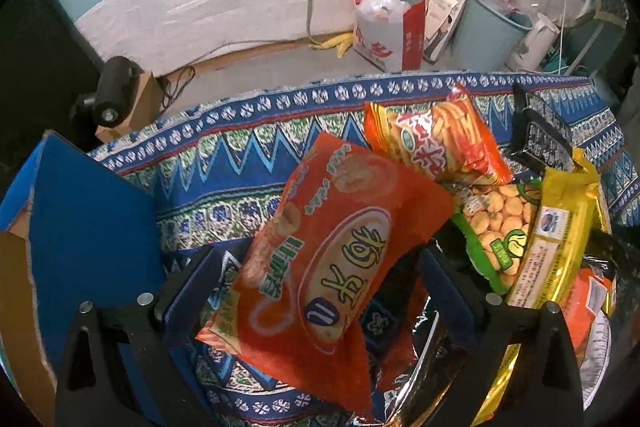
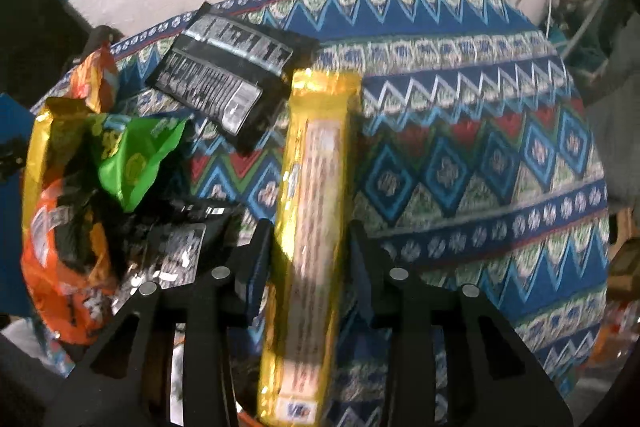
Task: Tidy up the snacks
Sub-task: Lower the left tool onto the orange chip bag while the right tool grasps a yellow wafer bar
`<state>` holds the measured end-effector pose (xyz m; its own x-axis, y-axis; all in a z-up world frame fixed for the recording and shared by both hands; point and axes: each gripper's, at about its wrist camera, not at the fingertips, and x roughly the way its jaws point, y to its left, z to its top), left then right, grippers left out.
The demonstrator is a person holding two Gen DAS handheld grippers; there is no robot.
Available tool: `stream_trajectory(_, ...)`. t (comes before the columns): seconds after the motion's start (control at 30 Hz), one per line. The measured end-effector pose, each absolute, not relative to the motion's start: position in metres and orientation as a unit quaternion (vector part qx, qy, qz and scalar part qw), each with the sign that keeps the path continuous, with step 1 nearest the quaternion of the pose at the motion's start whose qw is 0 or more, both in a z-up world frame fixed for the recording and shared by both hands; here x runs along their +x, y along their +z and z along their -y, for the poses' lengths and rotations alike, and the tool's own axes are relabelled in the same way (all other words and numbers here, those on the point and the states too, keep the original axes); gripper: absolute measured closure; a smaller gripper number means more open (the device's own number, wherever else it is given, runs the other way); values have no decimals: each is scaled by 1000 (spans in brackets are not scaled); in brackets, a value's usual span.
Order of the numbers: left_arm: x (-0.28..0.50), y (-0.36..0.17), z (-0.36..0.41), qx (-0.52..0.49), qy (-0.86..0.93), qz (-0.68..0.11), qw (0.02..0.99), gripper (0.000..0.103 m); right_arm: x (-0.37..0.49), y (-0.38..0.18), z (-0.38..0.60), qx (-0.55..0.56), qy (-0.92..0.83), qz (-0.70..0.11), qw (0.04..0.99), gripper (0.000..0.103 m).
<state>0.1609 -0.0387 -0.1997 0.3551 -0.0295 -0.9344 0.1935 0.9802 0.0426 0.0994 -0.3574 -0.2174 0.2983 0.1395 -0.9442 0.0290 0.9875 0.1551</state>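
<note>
Left wrist view: a patterned blue tablecloth (image 1: pixel 208 163) spreads across the table, with a blue cardboard box (image 1: pixel 80 219) at its left edge. The left gripper (image 1: pixel 320 267) has its 2 fingers standing on either side of a large red-orange snack bag (image 1: pixel 332 255), which hangs tilted between them; whether the pads press it I cannot tell. To its right lies a heap: an orange bag of stick snacks (image 1: pixel 436 143), a green bag of pale round snacks (image 1: pixel 496 223), a yellow packet (image 1: pixel 560 227) and a black packet (image 1: pixel 544 135). In the right wrist view, the right gripper (image 2: pixel 310 239) is clamped around a long yellow biscuit pack (image 2: pixel 316 187), which points away over the cloth (image 2: pixel 480 147); a black pack (image 2: pixel 228 75) lies just beside its far end, a green bag (image 2: pixel 136 155) farther left.
</note>
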Motion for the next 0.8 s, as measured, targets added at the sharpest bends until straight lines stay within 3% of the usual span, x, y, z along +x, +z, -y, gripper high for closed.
stream_trajectory(0.23,165,-224,43,88,-55,-587,803,5,87,-228,340,35,35,-595,802,58)
stream_trajectory(0.27,164,-224,44,97,-54,-581,807,10,87,-230,338,30,36,-592,804,59)
stream_trajectory(0.3,163,-224,46,104,-53,-577,808,15,88,-232,336,25,35,-590,806,67)
stream_trajectory(0.33,162,-223,47,109,-52,-576,808,17,88,-233,334,18,32,-588,808,69)
stream_trajectory(0.4,159,-221,48,112,-56,-570,812,36,90,-233,330,10,36,-584,811,71)
stream_trajectory(0.5,155,-216,46,95,-64,-568,815,50,87,-228,329,10,42,-573,818,75)
stream_trajectory(0.63,149,-210,44,85,-60,-563,820,60,83,-209,326,8,50,-557,829,76)
stream_trajectory(0.8,138,-199,42,70,-61,-555,827,63,74,-192,329,7,52,-541,840,76)
